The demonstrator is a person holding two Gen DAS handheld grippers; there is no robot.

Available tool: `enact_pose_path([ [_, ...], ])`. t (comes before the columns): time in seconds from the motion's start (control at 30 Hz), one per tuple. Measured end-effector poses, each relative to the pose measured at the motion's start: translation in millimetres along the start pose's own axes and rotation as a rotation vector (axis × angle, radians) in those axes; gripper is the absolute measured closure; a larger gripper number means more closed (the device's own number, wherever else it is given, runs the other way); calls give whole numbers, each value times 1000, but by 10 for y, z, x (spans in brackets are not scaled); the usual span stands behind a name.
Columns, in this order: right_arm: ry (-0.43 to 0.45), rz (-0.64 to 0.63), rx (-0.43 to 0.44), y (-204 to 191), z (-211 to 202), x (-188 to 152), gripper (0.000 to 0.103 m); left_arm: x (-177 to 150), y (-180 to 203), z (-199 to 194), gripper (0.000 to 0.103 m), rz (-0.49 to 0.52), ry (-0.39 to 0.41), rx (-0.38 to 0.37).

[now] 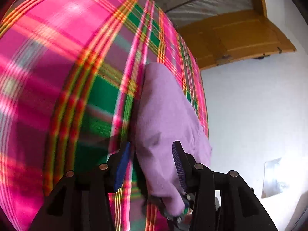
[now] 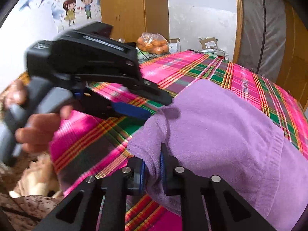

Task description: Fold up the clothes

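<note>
A lilac towel-like garment (image 2: 221,127) lies folded on the pink and green plaid bed sheet (image 2: 192,67). My right gripper (image 2: 153,171) is shut on its near left edge, with the fabric pinched between the blue pads. My left gripper (image 1: 152,163) has its fingers spread wide around a bunched part of the same garment (image 1: 165,115). The cloth rests against the right finger (image 1: 179,161), and a strip of sheet shows beside the left pad (image 1: 123,163). In the right wrist view the left gripper (image 2: 159,105), held by a hand (image 2: 38,129), has its tips at the garment's far left corner.
A bag of oranges (image 2: 154,43) and cardboard boxes (image 2: 209,42) sit beyond the bed's far end. Wooden wardrobes (image 2: 123,9) and a wrapped mattress (image 2: 263,28) stand against the walls. Beige and brown bedding (image 2: 34,182) lies at the lower left.
</note>
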State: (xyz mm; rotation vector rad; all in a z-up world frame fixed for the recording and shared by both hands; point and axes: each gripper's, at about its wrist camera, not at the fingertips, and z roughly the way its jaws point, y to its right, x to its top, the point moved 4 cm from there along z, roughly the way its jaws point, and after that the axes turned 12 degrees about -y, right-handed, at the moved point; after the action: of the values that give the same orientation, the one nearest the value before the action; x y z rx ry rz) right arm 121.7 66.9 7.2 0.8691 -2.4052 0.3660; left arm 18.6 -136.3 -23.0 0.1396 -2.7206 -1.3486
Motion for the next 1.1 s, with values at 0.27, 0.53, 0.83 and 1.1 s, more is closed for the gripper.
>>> enact_pose_path([
  [0.27, 49, 4, 55, 43, -227, -47, 89, 435, 149, 267, 57, 27, -72, 17],
  [0.53, 63, 18, 92, 72, -388, -46, 89, 756, 294, 486, 60, 50, -106, 10],
  [0.83, 40, 13, 109, 77, -279, 137, 90, 828, 276, 509, 90, 95, -66, 44],
  [1.1, 38, -15, 134, -58, -193, 314, 90, 929, 244, 347, 91, 154, -38, 94],
])
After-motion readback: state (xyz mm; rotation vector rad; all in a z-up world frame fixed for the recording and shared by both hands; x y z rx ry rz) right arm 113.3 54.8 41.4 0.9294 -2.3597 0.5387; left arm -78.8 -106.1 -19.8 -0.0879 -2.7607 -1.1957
